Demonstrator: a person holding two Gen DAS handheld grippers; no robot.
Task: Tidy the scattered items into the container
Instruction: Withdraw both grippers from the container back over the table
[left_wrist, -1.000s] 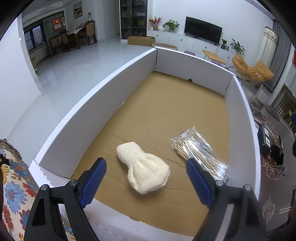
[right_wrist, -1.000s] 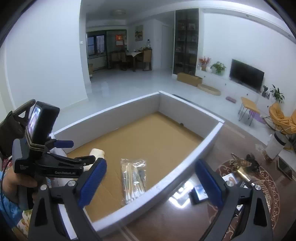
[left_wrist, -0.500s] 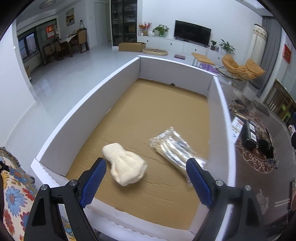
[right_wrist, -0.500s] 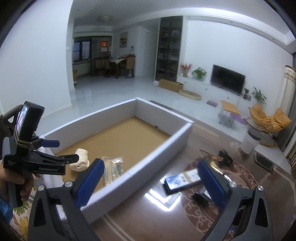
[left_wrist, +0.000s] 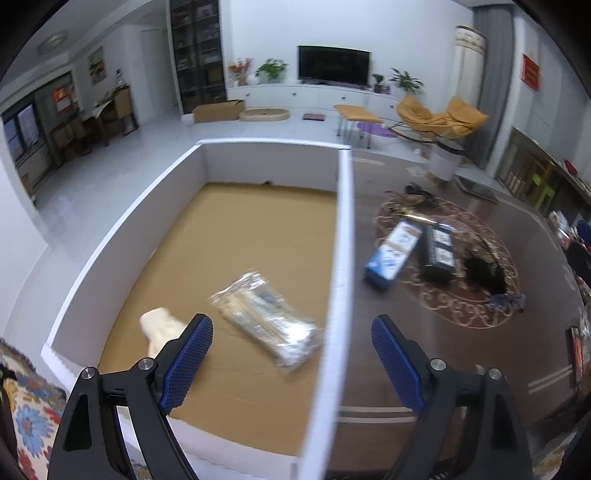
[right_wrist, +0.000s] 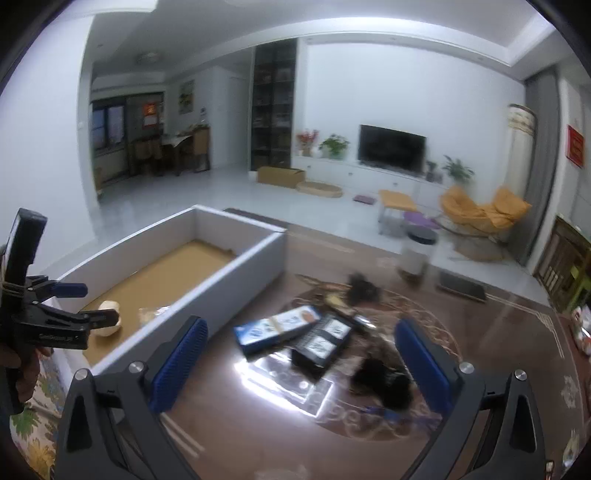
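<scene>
2 items already lie inside the container (left_wrist: 343, 236): a cream knitted piece (left_wrist: 159, 326) and a clear packet of sticks (left_wrist: 264, 317), both on its cardboard floor near the close end. Outside it, on the dark glossy counter (right_wrist: 498, 339), 3 more things wait close together: a blue-and-white box (right_wrist: 277, 328), a black box (right_wrist: 323, 345) touching it, and a dark fuzzy lump (right_wrist: 384, 384) (too blurred to name).

The left claw (left_wrist: 291, 363) stands wide open and empty, straddling the container's right wall. The right claw (right_wrist: 299, 363) is also empty, its jaws spread about as wide as they go, aimed at the 2 boxes.

Risks: the boxes touch, so a grab at 1 may drag or flip the other; the shiny counter lets a flat box slide away from the pads; the left claw could knock the thin wall.

Compared with 1 second ago, both cameras have swung right, from the container's interior toward the counter items, and the right claw's jaws have spread a little wider.
</scene>
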